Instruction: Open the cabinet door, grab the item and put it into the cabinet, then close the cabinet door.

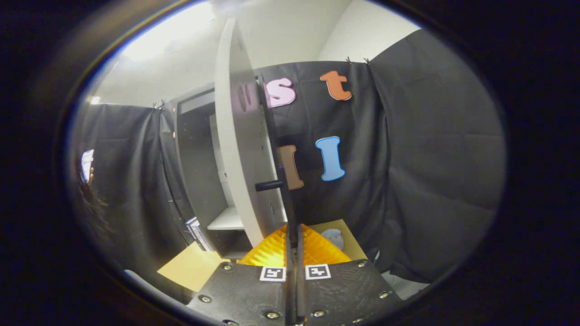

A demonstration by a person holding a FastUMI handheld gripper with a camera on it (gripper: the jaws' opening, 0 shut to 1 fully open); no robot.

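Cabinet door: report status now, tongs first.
Tongs closed on cabinet door edge, below handle. Door swung open, shelf inside visible. Pale item on table just beyond fingers, not grabbed. Nothing blocking.

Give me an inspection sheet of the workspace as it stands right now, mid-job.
Surface: tan tabletop beside and below the cabinet, partly hidden by the gripper.
Job's things: cabinet stands open; its cabinet door is swung out, edge-on just ahead of the fingers, with a dark knob on it. A white shelf shows inside. A pale round item lies on the tabletop beyond the fingers, too blurred to identify.
Clutter: a striped object at the cabinet's base, unclear.
Grippers: gripper fingers close together on the door's lower edge; firm contact cannot be confirmed.
Cables: nothing seen.
Surroundings: black cloth booth wall; dark hair beside the cabinet.
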